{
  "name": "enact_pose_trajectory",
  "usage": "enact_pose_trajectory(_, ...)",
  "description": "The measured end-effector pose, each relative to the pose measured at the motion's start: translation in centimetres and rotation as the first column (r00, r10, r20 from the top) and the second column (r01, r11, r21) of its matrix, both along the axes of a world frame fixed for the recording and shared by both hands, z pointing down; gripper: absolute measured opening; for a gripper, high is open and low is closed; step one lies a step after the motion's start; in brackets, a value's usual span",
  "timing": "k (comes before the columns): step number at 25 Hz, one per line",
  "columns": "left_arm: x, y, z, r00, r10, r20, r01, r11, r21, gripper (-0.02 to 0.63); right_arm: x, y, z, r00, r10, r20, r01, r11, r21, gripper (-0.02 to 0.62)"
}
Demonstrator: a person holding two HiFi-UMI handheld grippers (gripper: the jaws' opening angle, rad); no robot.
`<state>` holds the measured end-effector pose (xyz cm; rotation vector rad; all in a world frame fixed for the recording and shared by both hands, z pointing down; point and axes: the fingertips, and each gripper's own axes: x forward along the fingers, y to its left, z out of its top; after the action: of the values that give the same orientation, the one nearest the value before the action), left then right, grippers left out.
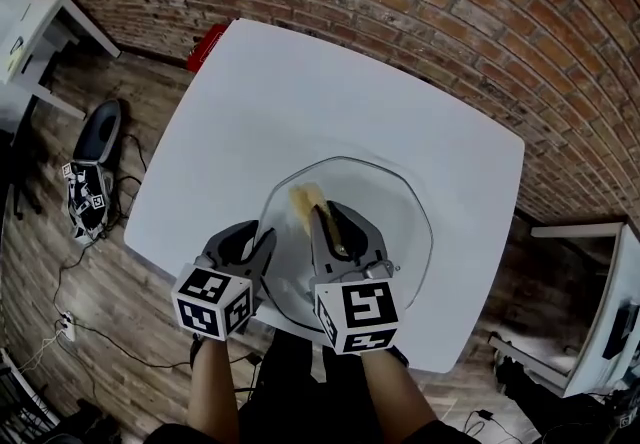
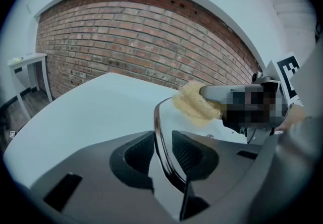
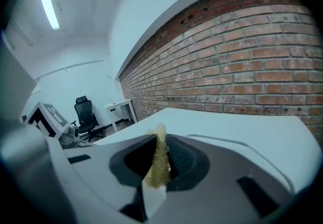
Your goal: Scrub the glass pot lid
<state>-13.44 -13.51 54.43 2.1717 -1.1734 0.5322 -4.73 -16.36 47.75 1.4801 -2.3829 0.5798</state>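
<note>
Two grippers on our glass pot lid [image 1: 400, 222].
Left gripper [image 2: 162, 140] fingers [image 2: 140, 153] pinch its rim; right gripper [image 3: 162, 143] fingers [image 3: 184, 161] squeeze the sponge [image 3: 157, 172].

1. The left gripper [image 1: 262, 235] has a smooth grey moulded shell. Black ribbed pads [image 2: 187, 151] line its jaws, and there are rectangular slots in the body.
2. The right gripper [image 1: 322, 214] has the same grey shell and black ribbed lining.
3. Each gripper carries a white cube, the left cube [image 1: 212, 300] and the right cube [image 1: 357, 314], printed with black square markers.
4. The person wears dark sleeves [image 1: 440, 430] and dark trousers [image 1: 290, 382].
</note>
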Motion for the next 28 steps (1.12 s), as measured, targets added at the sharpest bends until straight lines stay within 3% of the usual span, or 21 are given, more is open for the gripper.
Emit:
enact_pose_trajectory(5,-0.3,0.3,0.1,1.000,0.010,0.011,-0.010,1.000,-0.002,0.112,-1.7,-0.2,1.4,0.998,-0.049,-0.027,0.049,0.999,-0.021,0.057)
enact_pose_trajectory(13,-0.4,0.5,0.1,0.999,0.020,0.030,-0.020,1.000,0.001,0.112,0.1,-0.7,3.5,0.996,-0.029,-0.084,0.023,0.997,-0.068,0.057)
enact_pose_trajectory(22,-0.4,0.5,0.1,0.999,0.015,0.041,-0.015,1.000,0.005,0.112,8.1,-0.9,3.7,0.978,0.121,-0.169,-0.137,0.987,-0.086,0.057)
enact_pose_trajectory(28,-0.2,0.3,0.1,0.999,0.008,0.041,-0.008,1.000,0.011,0.112,13.8,-0.9,3.0,0.946,0.223,-0.237,-0.245,0.967,-0.066,0.057)
